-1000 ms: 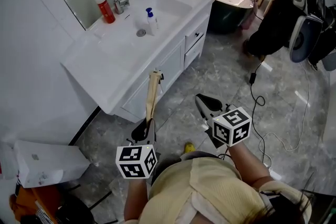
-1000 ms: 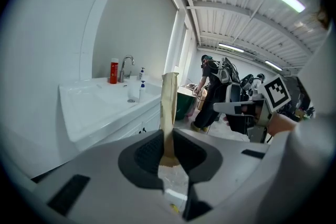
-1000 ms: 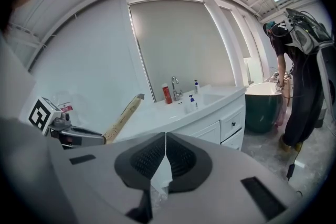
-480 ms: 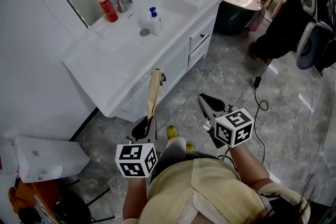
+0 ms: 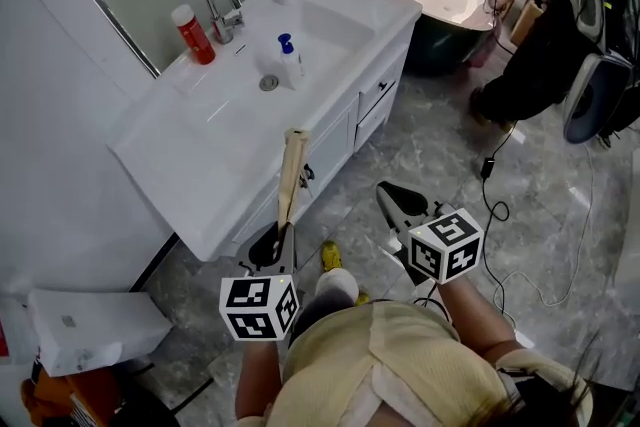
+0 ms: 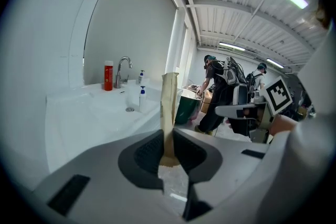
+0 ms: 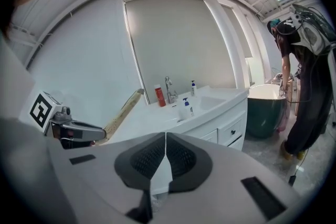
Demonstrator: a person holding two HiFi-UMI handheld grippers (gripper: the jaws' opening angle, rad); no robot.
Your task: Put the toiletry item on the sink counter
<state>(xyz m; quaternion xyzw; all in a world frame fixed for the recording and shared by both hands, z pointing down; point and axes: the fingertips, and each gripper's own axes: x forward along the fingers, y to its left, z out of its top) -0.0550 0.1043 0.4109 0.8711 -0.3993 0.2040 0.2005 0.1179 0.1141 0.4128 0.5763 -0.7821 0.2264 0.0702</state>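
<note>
Head view: both grippers are held low before the body, angled slightly downward. The left gripper (image 5: 276, 237) is clamped on the lower end of a long tan toiletry item (image 5: 291, 177), short of the white sink counter (image 5: 200, 150). The right gripper (image 5: 390, 197) is closed, empty.

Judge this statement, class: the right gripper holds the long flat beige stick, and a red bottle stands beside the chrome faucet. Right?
One error: the left gripper holds the long flat beige stick, fingers shut on it, as the left gripper view shows; the right gripper is shut, empty. The red bottle does stand beside the chrome faucet.
</note>
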